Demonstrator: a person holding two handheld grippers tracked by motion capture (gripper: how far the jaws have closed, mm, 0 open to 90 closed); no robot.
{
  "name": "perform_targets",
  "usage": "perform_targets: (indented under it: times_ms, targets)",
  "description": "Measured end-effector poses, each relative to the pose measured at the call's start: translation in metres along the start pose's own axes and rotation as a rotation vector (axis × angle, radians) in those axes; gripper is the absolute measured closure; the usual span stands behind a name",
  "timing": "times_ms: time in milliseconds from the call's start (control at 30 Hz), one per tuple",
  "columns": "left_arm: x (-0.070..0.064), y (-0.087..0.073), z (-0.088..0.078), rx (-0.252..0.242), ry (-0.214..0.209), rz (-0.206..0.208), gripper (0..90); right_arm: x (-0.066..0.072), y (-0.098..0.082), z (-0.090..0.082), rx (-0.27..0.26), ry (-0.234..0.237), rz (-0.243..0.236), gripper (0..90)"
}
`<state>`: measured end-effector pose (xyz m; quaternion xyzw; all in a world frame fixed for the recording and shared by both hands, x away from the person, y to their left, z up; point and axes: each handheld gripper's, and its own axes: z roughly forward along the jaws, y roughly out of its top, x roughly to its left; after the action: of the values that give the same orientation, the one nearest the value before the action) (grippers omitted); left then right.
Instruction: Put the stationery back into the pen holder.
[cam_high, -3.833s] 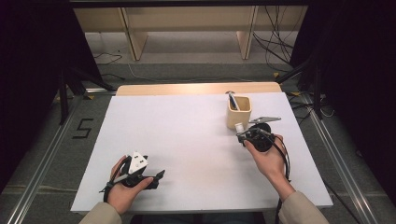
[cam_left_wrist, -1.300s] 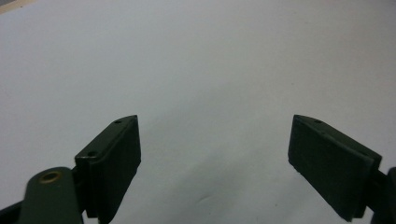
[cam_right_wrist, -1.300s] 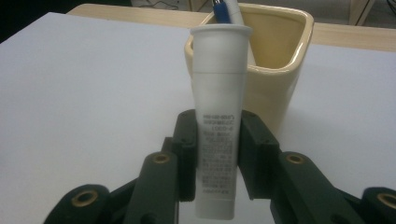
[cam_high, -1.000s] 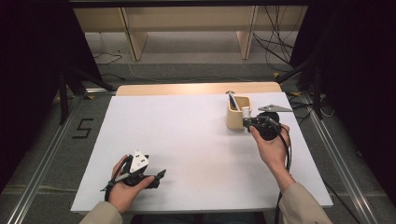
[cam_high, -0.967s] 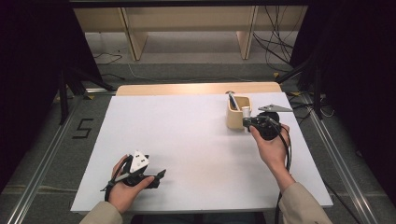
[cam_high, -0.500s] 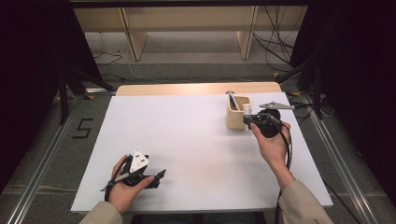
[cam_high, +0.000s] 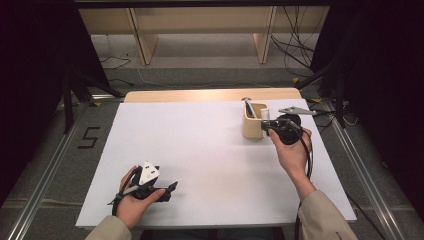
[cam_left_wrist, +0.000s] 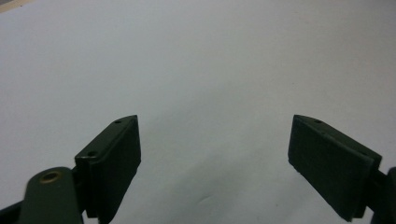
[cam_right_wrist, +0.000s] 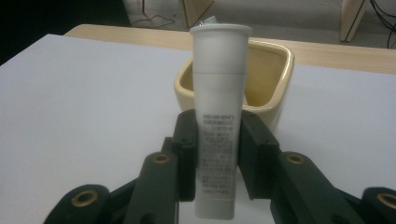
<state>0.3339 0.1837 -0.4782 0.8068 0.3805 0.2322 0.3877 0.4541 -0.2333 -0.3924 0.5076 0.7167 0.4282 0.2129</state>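
Moved since the earliest frame: right hand-held gripper (cam_high: 265, 125), with the white plastic tube (cam_right_wrist: 218, 126) pinched upright between its jaws, has gone from the bench in front of the cup up to the cup's right side; little change over the last second.

Container: pale yellow, square-mouthed ceramic cup (cam_high: 252, 122), far right part of the white-covered bench (cam_high: 200, 150). Contents: one dark, metal-tipped utensil (cam_high: 247, 106) leaning out at the back; the rest is hidden.

Tube: cap end up, just in front of the cup's rim, partly screening the cup's mouth in the right gripper view.

Left hand-held gripper (cam_high: 167, 190): near left edge of bench, jaws spread wide, nothing between them.
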Motion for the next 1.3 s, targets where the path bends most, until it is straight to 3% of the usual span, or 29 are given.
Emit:
perform_targets:
  times_ms: [1300]
  targets:
    - [0.000,0.000,0.000,0.001,0.000,0.003,16.9,0.000,0.016,0.007,-0.008,-0.014,-0.008,70.5]
